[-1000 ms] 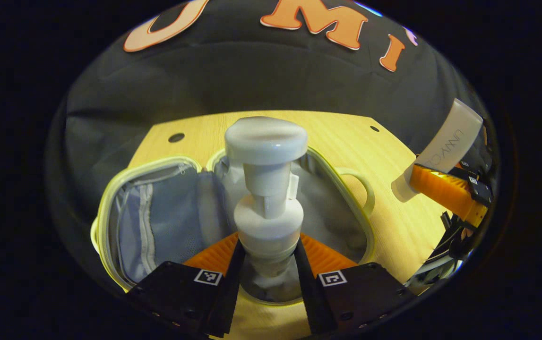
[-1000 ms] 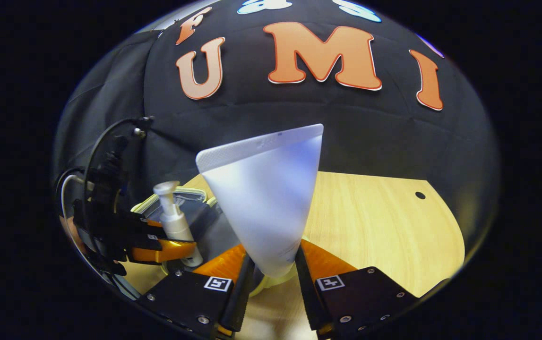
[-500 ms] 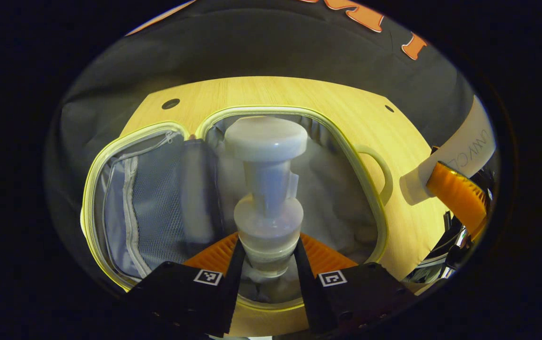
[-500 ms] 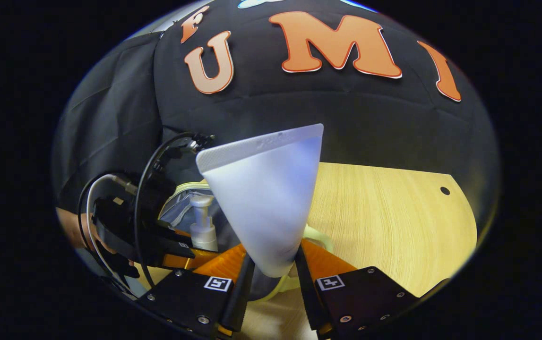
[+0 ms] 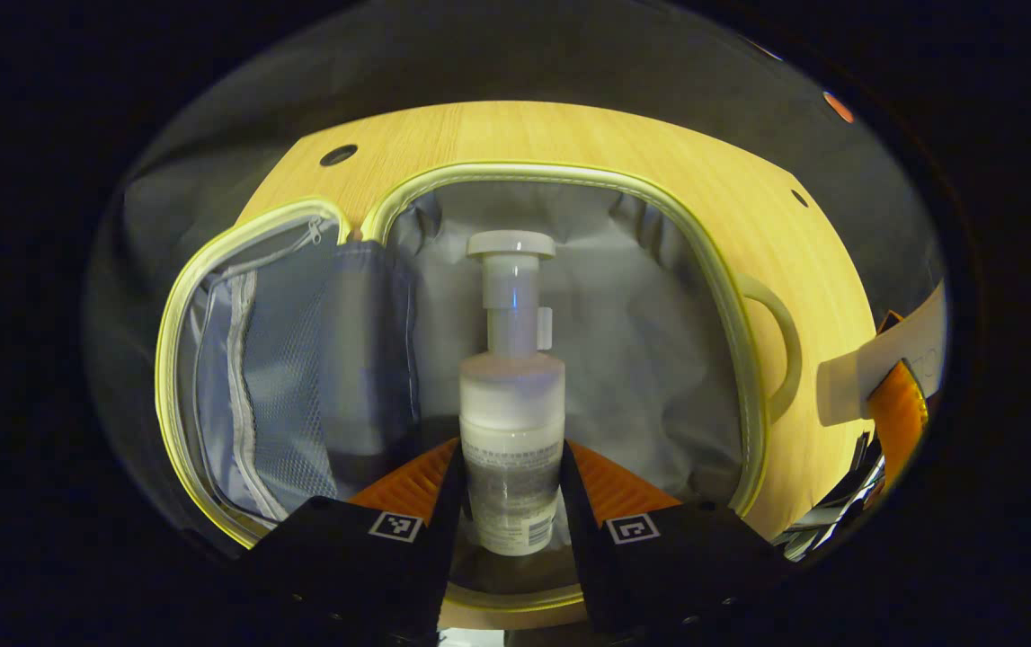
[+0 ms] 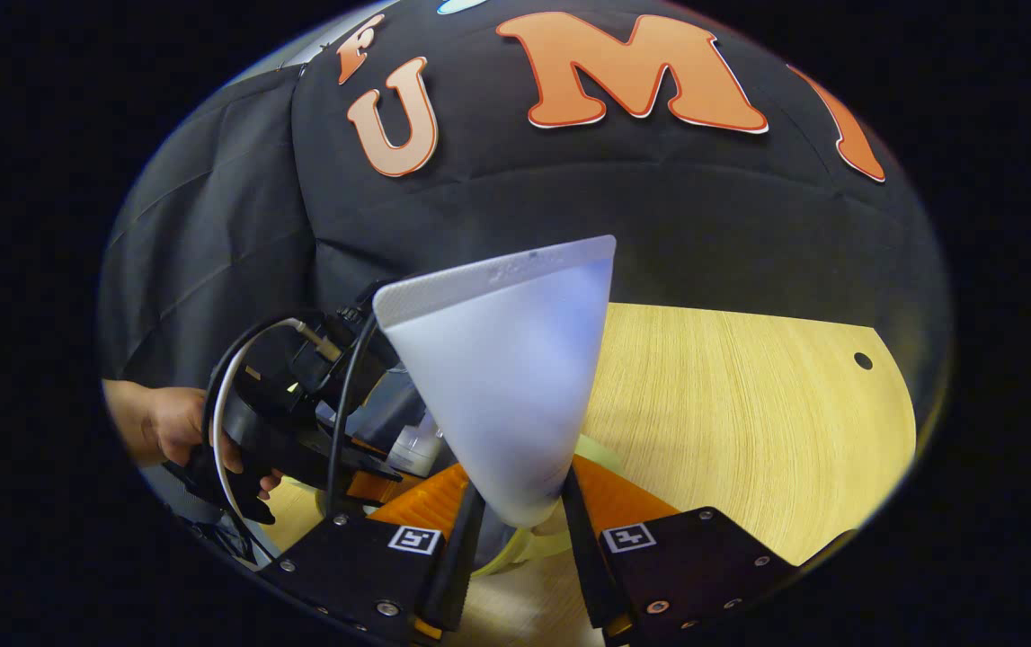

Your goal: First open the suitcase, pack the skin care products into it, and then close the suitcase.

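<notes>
Grey fabric lining is seen across the centre of the left gripper view, inside the open suitcase (image 5: 753,377), whose pale yellow-green rim frames it on the wooden table (image 5: 569,135). The left gripper (image 5: 512,503) is clamped on a white pump bottle (image 5: 512,422), 1 finger pressed to each side of the body. The bottle's long axis runs straight up the frame from between the fingers, pump head at the top, and the main compartment lies directly behind and beneath it, so a release into that compartment is judged to be the coming move. The mesh-pocketed lid half (image 5: 281,377) is laid open at the left of the frame, and the carry handle (image 5: 780,346) juts out at the right. Whether the bottle's base touches the lining cannot be told. At the right edge, a white tube (image 5: 875,377) is held by the other gripper, beside the case and outside its rim.

In the right gripper view, the right gripper (image 6: 515,530) is closed on the white squeeze tube (image 6: 506,377), crimped end uppermost and its narrow end between the fingers. At lower left, the left gripper (image 6: 362,476) and the hand (image 6: 164,427) holding it are seen low over the case, standing between the tube and the compartment. The left hand is therefore judged nearer; the tube is likely to wait until that side is withdrawn.
</notes>
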A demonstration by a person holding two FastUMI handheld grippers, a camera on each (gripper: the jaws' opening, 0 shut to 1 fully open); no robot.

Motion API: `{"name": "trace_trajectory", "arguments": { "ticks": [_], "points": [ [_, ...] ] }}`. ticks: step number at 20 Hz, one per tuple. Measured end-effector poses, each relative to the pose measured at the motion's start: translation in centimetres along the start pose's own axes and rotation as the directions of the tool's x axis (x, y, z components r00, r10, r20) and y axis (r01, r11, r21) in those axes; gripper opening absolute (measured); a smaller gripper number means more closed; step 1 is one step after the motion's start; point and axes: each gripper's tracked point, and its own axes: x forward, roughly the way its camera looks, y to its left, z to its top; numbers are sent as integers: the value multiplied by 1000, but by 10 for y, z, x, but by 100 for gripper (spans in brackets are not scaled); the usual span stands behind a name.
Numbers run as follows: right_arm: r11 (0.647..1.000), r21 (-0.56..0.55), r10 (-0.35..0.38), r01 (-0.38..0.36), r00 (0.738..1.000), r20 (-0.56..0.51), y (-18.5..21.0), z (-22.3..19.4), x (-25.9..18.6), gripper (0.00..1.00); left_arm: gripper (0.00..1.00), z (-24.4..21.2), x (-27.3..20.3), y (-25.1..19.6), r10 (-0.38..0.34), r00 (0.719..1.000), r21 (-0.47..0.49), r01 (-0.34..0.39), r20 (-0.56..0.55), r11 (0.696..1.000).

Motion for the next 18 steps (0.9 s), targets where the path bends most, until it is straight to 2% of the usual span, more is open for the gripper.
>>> {"name": "trace_trajectory", "arguments": {
  "ticks": [3,8,10,13,16,18],
  "points": [
    [1000,2,8,-8,1000,-11,0,-2,3,51,60,3,13,1,-2,1000,-51,3,15,999],
    [999,7,42,-42,998,-44,12,-9,8,51,63,6,13,-1,2,998,-71,2,65,997],
    [998,8,55,-55,997,-60,17,-12,10,51,66,9,4,-3,-19,994,-68,26,104,997],
    [996,39,82,-79,993,-91,29,-18,15,51,77,10,-20,3,-14,988,-46,21,154,999],
    [994,55,99,-93,988,-118,37,-25,18,51,77,7,-41,15,4,979,-32,2,204,999],
    [993,70,106,-97,983,-148,47,-32,24,51,77,8,-59,30,43,967,-18,-40,250,999]
  ]
}}
